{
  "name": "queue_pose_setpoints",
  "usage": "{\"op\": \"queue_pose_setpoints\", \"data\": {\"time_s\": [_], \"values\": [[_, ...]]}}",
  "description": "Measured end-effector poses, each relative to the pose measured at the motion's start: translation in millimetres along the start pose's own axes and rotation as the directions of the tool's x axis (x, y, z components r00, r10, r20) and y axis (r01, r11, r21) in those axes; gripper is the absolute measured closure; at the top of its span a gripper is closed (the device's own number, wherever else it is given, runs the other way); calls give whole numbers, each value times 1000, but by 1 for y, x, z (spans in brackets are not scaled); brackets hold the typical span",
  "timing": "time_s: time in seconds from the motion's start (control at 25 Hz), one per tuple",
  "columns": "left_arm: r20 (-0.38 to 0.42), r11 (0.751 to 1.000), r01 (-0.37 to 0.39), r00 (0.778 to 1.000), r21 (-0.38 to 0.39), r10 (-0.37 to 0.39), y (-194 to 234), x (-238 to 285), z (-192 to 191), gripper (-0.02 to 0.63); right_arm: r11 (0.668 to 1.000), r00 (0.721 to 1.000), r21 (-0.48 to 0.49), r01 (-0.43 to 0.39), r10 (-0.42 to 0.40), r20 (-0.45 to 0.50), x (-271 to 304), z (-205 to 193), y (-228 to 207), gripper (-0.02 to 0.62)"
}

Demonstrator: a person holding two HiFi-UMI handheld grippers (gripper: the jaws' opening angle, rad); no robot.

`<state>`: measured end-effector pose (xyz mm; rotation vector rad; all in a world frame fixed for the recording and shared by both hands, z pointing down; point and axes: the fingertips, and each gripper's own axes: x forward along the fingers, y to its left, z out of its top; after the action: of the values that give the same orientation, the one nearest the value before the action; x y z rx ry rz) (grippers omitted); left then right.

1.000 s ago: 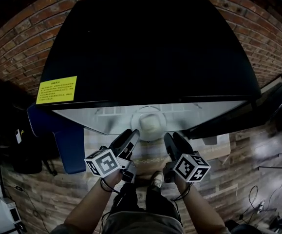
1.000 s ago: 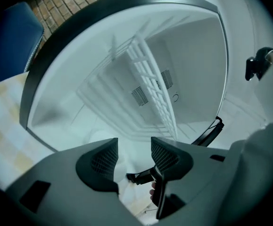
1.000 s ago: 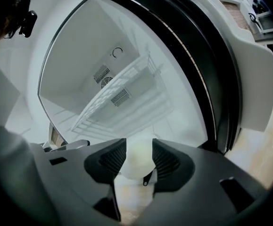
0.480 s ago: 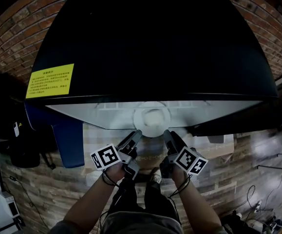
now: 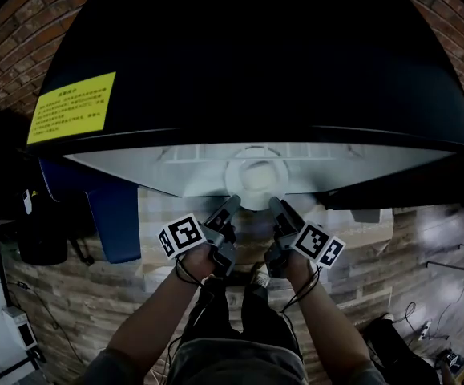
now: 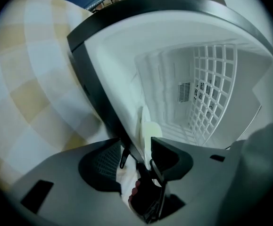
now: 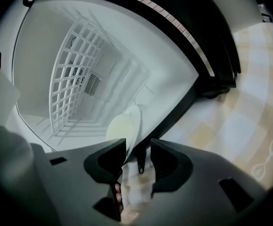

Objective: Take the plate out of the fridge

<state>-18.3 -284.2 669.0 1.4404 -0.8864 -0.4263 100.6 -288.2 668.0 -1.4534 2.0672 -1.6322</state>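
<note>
Two released tools straddle the plate (image 5: 255, 176) at the fridge (image 5: 248, 70) mouth: left hand-held gripper (image 6: 135, 147) and right hand-held gripper (image 7: 137, 147). The grasp seems pending; next likely means clenching, then drawing it out level.

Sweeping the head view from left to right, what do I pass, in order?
Yellow label → blue object → left gripper → plate → right gripper.
</note>
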Motion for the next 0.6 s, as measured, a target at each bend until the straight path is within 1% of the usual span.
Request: {"op": "queue_pose_setpoints", "data": {"time_s": [0.12,0.24,0.28,0.36,0.48,0.6], "values": [[-15,1000,10,1000,-24,-10,1,5,-3,400,1000,1000,11,-12,12,-7,5,-1,1,441],[-35,998,0,999,-57,-2,6,9,-7,412,999,1000,29,-22,23,-16,8,-3,1,462],[-38,998,-2,999,-66,0,7,10,-8,431,999,999,30,-26,26,-21,9,-4,2,481],[-41,998,6,999,-69,-8,6,12,-9,495,999,999,30,-27,28,-25,10,-5,4,515],[-38,997,28,999,-76,-30,-2,13,-8,565,997,999,77,-31,32,-13,9,-5,5,533],[-34,995,41,998,-89,-45,-6,11,-8,577,991,999,123,-48,47,6,6,-4,8,541]]}}
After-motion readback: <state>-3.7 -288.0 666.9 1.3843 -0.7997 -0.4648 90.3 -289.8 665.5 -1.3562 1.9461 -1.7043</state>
